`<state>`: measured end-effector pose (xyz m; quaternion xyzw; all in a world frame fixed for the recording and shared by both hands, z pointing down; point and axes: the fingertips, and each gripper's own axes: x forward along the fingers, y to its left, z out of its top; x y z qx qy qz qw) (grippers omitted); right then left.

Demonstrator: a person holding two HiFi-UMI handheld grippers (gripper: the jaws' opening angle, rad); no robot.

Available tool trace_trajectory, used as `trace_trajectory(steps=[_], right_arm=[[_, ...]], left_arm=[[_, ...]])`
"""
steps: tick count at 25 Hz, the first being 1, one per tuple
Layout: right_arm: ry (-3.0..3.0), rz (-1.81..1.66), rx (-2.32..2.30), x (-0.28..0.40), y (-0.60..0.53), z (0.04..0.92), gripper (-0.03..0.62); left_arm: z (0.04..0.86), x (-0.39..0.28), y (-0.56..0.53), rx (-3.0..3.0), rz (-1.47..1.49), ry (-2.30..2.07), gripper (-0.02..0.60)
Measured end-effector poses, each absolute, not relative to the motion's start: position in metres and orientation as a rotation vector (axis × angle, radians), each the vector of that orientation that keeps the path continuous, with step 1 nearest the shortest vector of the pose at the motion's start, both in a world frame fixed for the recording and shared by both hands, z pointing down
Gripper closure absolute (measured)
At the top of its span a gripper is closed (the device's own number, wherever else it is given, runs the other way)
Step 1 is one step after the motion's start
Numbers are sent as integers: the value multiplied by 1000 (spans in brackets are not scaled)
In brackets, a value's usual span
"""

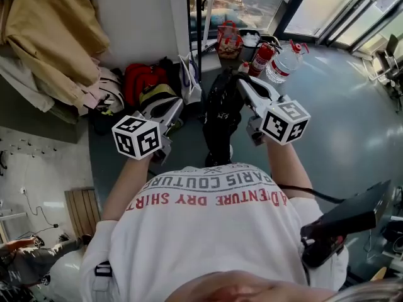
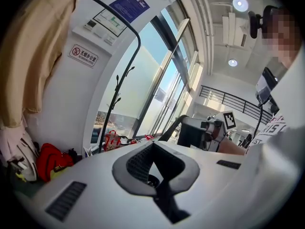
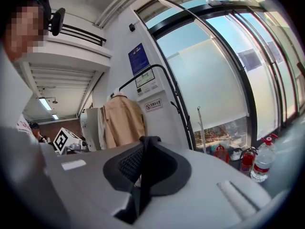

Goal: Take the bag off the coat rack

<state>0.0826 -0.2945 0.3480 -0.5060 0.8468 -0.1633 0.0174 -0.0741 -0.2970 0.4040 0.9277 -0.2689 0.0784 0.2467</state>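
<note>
- Far left, a tan coat (image 1: 53,36) hangs above a heap of clothes, with a red pack (image 1: 141,80) on the floor beside the heap.
- My left fingers (image 2: 136,163) stand a little apart with nothing between them. They are left of the bag and do not touch it.
- The bag (image 1: 220,115) is black and hangs in front of my chest, between my two hands and nearer the right one. Its body is below my right fingertips and to their left.
- The rack (image 1: 200,24), a black pole, rises beyond the bag, near the window. From the head view I cannot tell whether the top of the bag is clear of it.
- My right fingers (image 3: 126,165) are pinched tight on the bag's strap (image 3: 143,175). The black band runs up through the pinch and pokes out over the tips.
- Farther right, a red extinguisher (image 1: 263,58) and a clear water bottle (image 1: 283,61) sit on the floor, well apart from my fingers.
</note>
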Motion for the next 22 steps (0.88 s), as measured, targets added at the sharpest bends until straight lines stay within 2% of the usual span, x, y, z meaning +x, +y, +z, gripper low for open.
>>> trace_trajectory(steps=[9, 15, 22], right_arm=[[2643, -537, -1529, 58, -178, 337, 586], [2670, -456, -1483, 50, -48, 371, 586], [2671, -411, -1487, 51, 84, 358, 586]], left_arm=[[383, -64, -225, 2563, 201, -659, 580], [411, -56, -104, 2645, 192, -665, 581], [396, -63, 46, 2660, 148, -682, 581]])
